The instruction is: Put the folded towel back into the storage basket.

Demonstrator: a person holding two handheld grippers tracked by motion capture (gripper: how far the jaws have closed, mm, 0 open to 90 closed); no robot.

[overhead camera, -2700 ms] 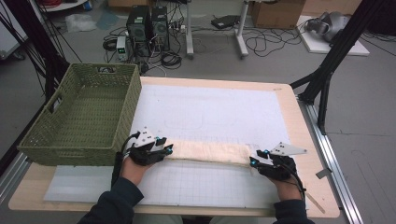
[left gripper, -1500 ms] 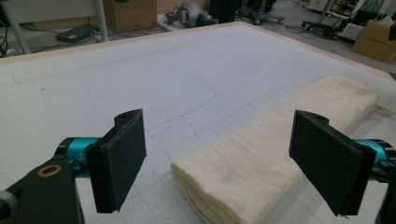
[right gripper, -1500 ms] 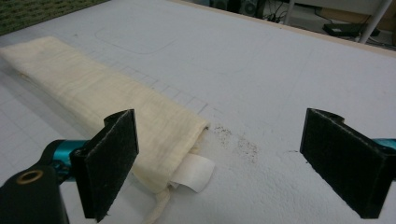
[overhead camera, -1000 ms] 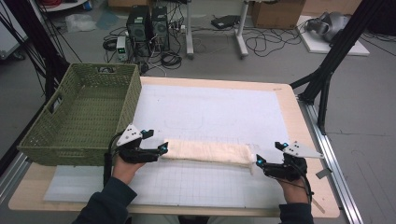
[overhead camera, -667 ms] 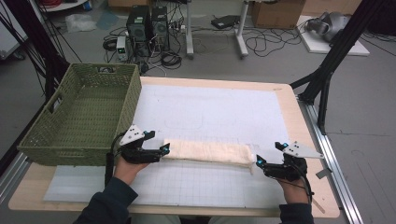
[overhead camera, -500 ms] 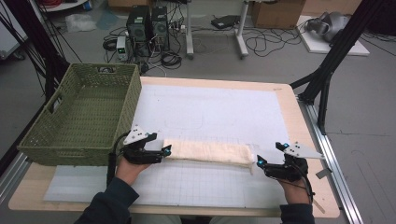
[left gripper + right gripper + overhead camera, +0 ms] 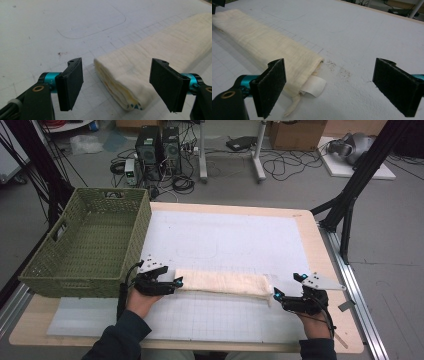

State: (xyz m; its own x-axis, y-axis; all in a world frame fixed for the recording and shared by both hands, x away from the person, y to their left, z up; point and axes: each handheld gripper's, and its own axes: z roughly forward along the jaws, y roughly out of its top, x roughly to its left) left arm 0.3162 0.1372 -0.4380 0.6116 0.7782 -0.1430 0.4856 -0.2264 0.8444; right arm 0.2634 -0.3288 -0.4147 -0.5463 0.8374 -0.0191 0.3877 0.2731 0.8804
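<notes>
Folded cloth [image 7: 222, 282], cream, soft crinkled weave, lies as a long flat bundle across the near part of the white gridded mat [image 7: 230, 240]; layered fold edges show at its left end, with a small blue-green print on the lowest layer in the left gripper view. At the right end a white paper label [image 7: 313, 86] sticks out from under the fabric, and a loose twisted corner trails toward the camera. Left gripper [image 7: 175, 284] sits at the cloth's left end, its jaws wide apart with the bundle's end between them, black pads [image 7: 71, 83] not touching the fabric. Right gripper [image 7: 276, 296] sits just off the right end, its jaws also spread wide; cloth end lies next to the left pad, apart from the other. Pads are flat, matte black, on teal hubs. Mat carries faint grid lines, a drawn rounded-rectangle outline and some dark speckles near the label. Mat rests on a pale wooden tabletop [image 7: 320, 250]. Green woven basket [image 7: 85, 245], rectangular with handle slots, stands at the table's left. Beyond: grey floor, computer towers [image 7: 157, 145], tangled cables, cardboard boxes, black frame struts.
</notes>
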